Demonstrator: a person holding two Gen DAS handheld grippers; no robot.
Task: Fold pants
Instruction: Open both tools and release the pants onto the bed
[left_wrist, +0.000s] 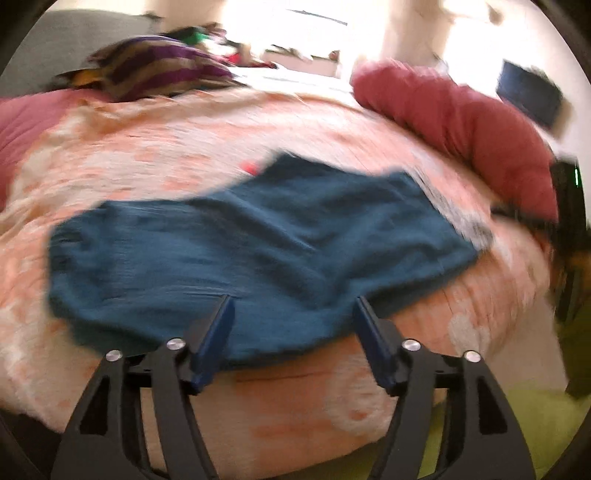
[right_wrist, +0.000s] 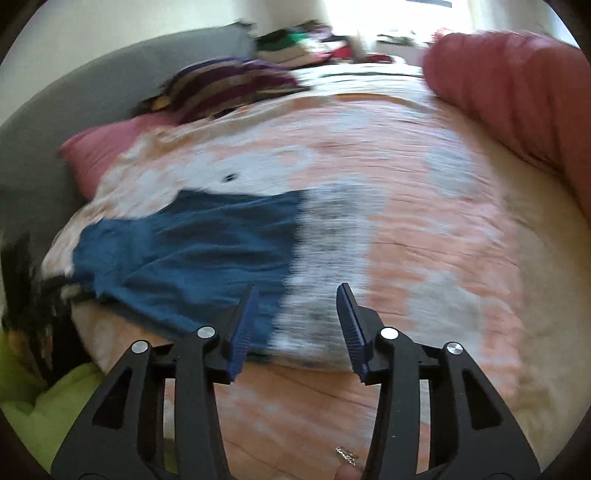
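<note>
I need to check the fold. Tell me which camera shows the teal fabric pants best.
The left wrist view: the teal fabric pants lie nearly whole and centred, every edge visible, though blurred. The right wrist view shows the pants off to the left and smaller.

Both pictures are smeared with blur, as if the cameras shook. Strong white light pours in from behind the bed (left_wrist: 155, 155), and that far part is washed out with glare. The pants (left_wrist: 236, 240) on the bed look streaky. The round edges bend everything, and the corners are black.
</note>
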